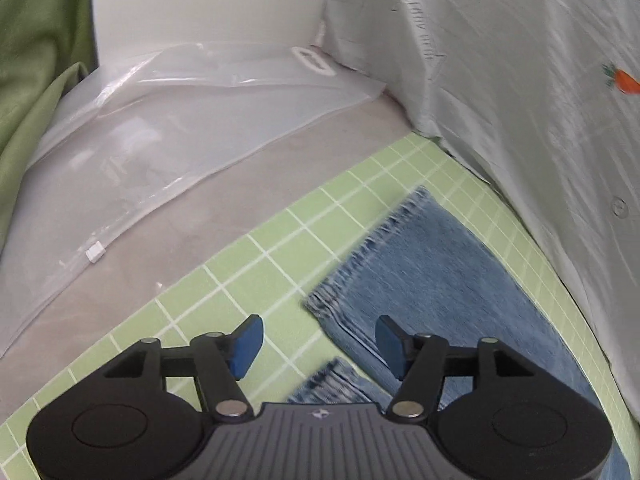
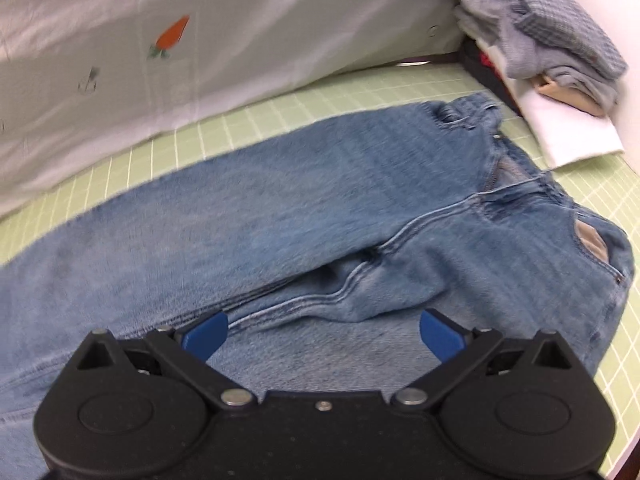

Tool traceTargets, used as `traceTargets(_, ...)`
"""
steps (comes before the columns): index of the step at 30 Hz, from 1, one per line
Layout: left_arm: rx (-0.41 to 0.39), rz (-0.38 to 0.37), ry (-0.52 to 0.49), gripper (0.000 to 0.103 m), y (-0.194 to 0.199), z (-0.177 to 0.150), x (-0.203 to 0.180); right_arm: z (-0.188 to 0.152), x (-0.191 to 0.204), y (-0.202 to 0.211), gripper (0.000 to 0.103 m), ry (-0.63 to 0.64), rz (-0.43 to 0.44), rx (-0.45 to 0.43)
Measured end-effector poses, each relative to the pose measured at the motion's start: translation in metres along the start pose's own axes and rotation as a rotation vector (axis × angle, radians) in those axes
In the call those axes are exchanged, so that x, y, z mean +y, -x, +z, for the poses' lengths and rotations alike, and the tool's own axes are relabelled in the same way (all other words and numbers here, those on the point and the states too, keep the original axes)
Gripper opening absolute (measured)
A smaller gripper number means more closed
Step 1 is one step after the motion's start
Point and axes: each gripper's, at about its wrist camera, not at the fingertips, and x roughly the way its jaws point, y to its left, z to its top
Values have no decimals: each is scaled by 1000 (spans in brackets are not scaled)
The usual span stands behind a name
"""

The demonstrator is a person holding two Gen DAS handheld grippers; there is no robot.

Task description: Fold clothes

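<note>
A pair of light blue jeans (image 2: 304,208) lies flat on a green grid mat (image 2: 360,92), waistband toward the right. My right gripper (image 2: 322,332) is open and empty, hovering over the crotch and inner seam. In the left wrist view the leg hems (image 1: 400,272) lie on the mat (image 1: 256,264). My left gripper (image 1: 318,344) is open and empty, just above the hem of the nearer leg.
A white carrot-print garment (image 2: 172,36) lies along the mat's far edge and shows in the left wrist view (image 1: 520,92). A stack of folded clothes (image 2: 536,40) sits at the back right. A clear plastic bag (image 1: 160,128) and green cloth (image 1: 32,60) lie to the left.
</note>
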Motion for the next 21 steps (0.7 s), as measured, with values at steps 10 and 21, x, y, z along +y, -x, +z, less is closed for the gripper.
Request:
traceTargets(10,41,-52,-205,85,45,-98,-78,-40,-67,26,103,-100,26,20)
traceTargets(21,160,-21,-213,86,57,-193,-105,-55,-211,3,101,-452,15,65)
